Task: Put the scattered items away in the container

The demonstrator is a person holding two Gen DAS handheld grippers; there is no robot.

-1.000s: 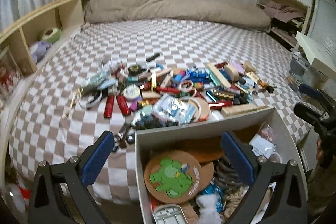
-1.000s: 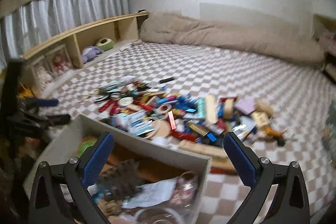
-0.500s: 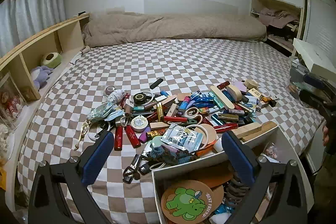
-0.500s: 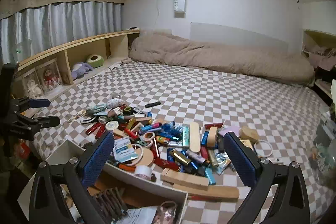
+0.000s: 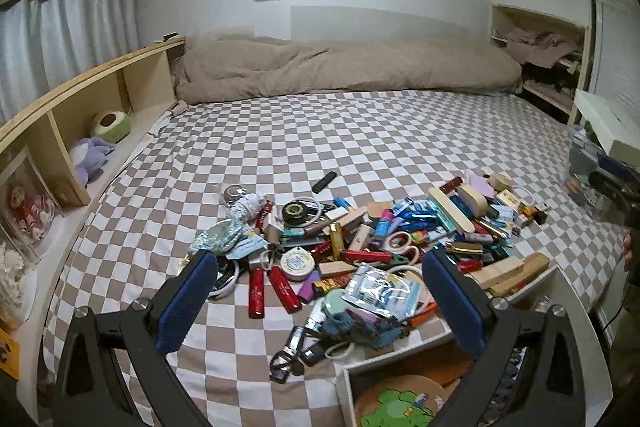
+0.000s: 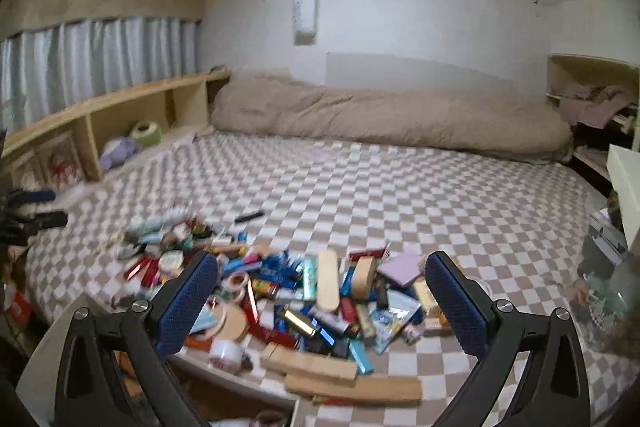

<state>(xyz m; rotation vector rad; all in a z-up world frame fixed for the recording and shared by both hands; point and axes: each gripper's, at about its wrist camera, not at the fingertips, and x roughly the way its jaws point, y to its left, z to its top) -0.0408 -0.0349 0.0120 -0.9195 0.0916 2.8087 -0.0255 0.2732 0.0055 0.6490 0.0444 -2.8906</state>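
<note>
change: both cameras have risen and tipped forward since a second ago; the box has slid to the bottom of both views and the pile now fills the middle.
meaning: drop seems done, next pick being lined up; most items are not yet in.
left gripper [image 5: 320,291]: wide open, nothing held, over the near pile.
right gripper [image 6: 322,297]: wide open, empty; its view is motion-blurred.
pile [image 5: 372,247]: on the checked bed [image 5: 360,131], centre, spreading toward 2 o'clock.
box [image 5: 348,383]: at 5 o'clock, part-filled, its far wall touching the pile.
wood blocks [image 6: 352,379]: against the box rim.
room: open bed toward 12 o'clock; shelf [image 5: 80,99] at 9 o'clock.
</note>
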